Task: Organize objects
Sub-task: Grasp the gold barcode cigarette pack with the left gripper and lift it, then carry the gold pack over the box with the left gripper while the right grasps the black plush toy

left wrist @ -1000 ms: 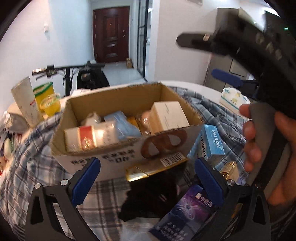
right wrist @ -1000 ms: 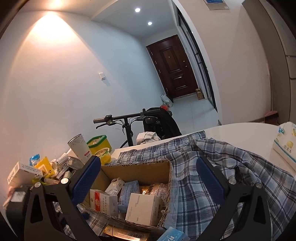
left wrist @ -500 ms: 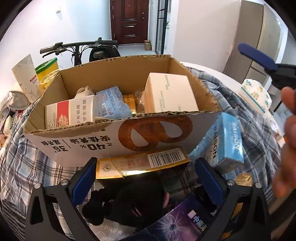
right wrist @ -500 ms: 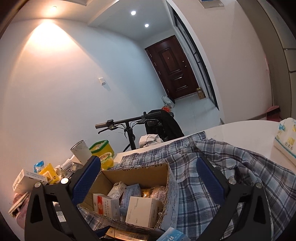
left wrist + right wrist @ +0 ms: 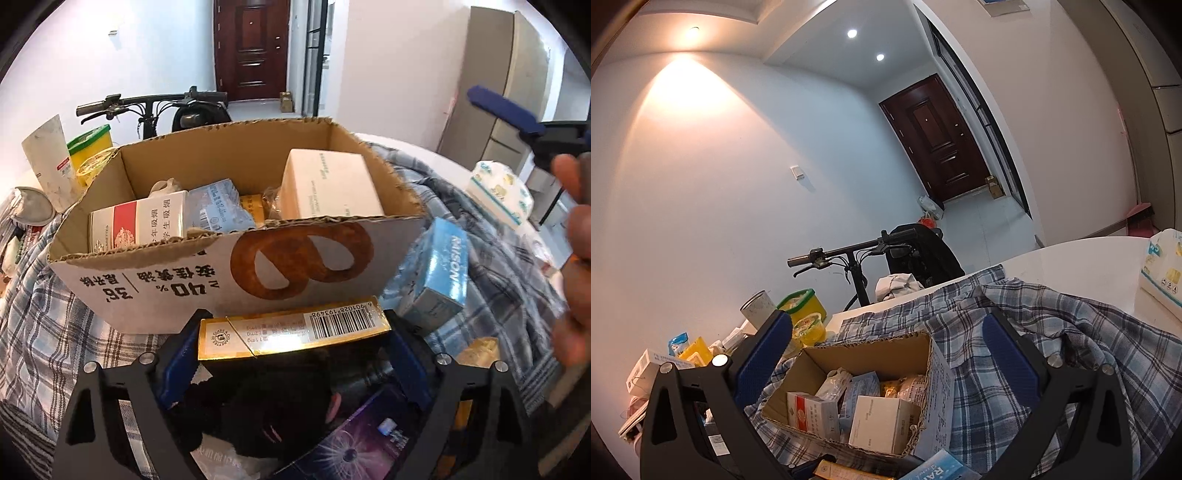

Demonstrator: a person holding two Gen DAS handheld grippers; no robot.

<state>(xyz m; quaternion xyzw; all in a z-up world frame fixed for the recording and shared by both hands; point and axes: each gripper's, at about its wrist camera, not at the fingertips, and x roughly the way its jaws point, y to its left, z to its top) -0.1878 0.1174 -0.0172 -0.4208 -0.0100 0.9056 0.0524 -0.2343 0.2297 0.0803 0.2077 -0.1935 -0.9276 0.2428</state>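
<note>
A gold box with a barcode lies across the front of a cardboard carton on a plaid cloth. My left gripper straddles it lengthwise, its jaws closing, and the blue pads meet both ends of the box. The carton holds a white box, a red-and-white pack and blue packets. My right gripper hangs open above the carton with nothing between its fingers. One of its blue fingers and the hand holding it show at the right of the left wrist view.
A light blue box leans at the carton's right corner. A purple box and a black object lie under my left gripper. A tissue pack, a yellow tub and a bicycle stand around.
My left gripper has come down and closer to the carton, and its jaws have narrowed from wide open onto the gold box. The right gripper's view has barely shifted.
</note>
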